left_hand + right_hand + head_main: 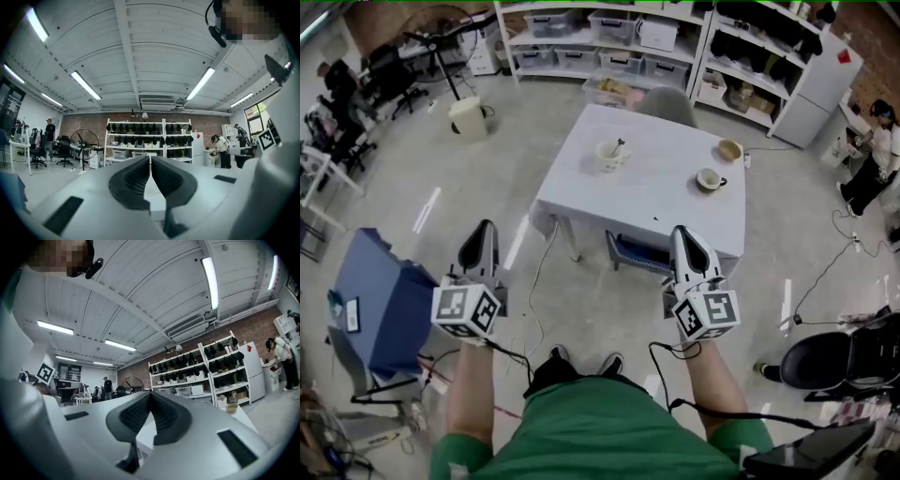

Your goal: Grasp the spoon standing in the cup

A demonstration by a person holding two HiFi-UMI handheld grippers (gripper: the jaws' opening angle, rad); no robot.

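Observation:
A white cup stands on the far left part of the white table, with a spoon upright in it. My left gripper hangs over the floor to the left of the table, well short of the cup, its jaws shut with nothing between them. My right gripper is near the table's front edge, also shut and empty. In the left gripper view the gripper points level at distant shelves. In the right gripper view the right gripper points the same way; the cup is hidden in both.
A second cup and a tan bowl sit on the table's right side. A grey chair stands behind the table and a blue box on the floor at left. Shelving lines the back wall. A person stands far right.

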